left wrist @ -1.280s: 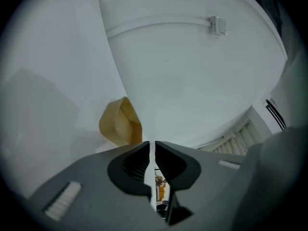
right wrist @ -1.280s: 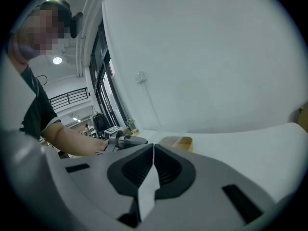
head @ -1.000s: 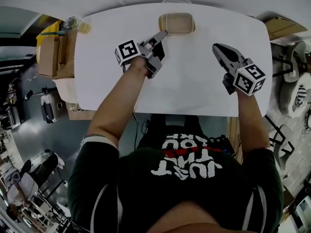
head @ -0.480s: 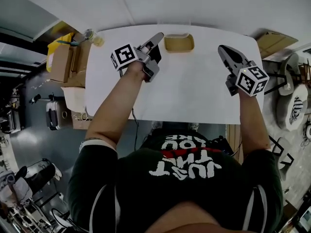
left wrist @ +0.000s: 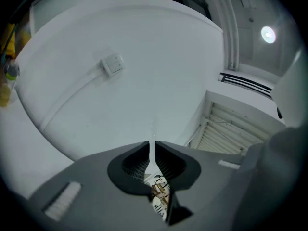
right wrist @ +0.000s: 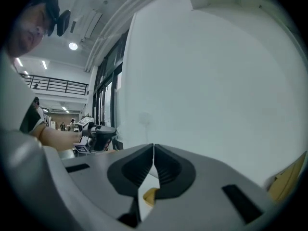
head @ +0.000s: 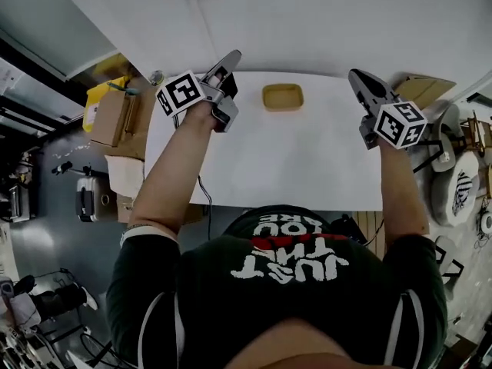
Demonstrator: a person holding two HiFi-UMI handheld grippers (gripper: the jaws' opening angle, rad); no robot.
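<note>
Grippers, left (head: 229,55) and right (head: 355,74): both pairs of jaws are pressed together on nothing and are held above the far edge of the white table (head: 307,167), the largest item listed, pointed at a bare wall. Tan tray (head: 282,97): a small, shallow, round-cornered rectangular dish, seemingly empty, is set flat on the table between the two grippers and below them, touched by neither. Risk, as judged: were closed jaws lowered onto it, the light tray could be shoved across the smooth top or off the far edge.
</note>
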